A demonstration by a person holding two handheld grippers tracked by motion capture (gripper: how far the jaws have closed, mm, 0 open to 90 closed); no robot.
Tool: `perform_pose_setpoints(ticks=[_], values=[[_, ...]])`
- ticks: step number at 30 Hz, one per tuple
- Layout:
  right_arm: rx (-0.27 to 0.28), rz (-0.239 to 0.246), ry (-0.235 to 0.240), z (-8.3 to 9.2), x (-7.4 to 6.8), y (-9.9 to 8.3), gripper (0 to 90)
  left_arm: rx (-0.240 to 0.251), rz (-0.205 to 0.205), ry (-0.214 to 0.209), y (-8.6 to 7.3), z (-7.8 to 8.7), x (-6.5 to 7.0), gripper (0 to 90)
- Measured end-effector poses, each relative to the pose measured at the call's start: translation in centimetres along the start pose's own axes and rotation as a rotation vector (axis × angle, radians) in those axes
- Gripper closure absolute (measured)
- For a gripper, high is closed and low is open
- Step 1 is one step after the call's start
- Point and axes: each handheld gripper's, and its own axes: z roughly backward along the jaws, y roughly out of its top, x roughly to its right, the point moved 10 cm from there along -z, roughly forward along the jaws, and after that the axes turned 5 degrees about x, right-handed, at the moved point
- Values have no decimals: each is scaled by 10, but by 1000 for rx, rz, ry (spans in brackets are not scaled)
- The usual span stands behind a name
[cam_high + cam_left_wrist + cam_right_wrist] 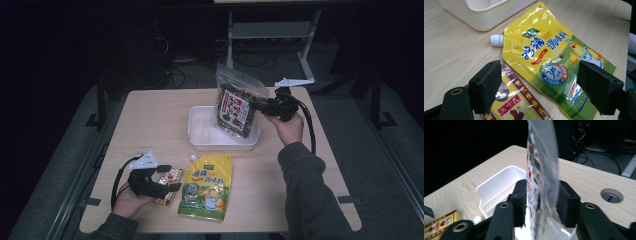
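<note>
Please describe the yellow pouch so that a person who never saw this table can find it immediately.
On the wooden table, look at the near edge, in front of the white bin. The yellow pouch lies flat there, right of a small red-and-gold packet. It alone has a white screw cap and a cartoon chicken.

snack bag (234, 107) over white bin (200, 134)

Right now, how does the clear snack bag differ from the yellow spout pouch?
The clear snack bag stands upright over the white bin, between the right gripper jaws; the yellow spout pouch lies flat on the table. The pouch has a white screw cap; the bag has none. Both are printed food packs.
</note>
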Motion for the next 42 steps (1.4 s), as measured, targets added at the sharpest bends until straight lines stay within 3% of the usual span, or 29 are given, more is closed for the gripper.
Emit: perform_pose_setpoints(ticks=[8, 16, 23, 34, 42], values=[[-29, -14, 16, 8, -2, -3, 524, -6, -5, 0, -1, -2, 1, 195], [-16, -27, 14, 18, -2, -6, 511, -2, -6, 4, 0, -2, 1, 194], [-57, -49, 30, 28, -3, -16, 474, 3, -14, 8, 2, -3, 3, 194], [-61, -66, 22, 44, -4, -28, 439, -3, -18, 8, 1, -4, 4, 191], [-96, -64, 37, 50, -15, -40, 419, -3, -18, 7, 1, -6, 5, 191]])
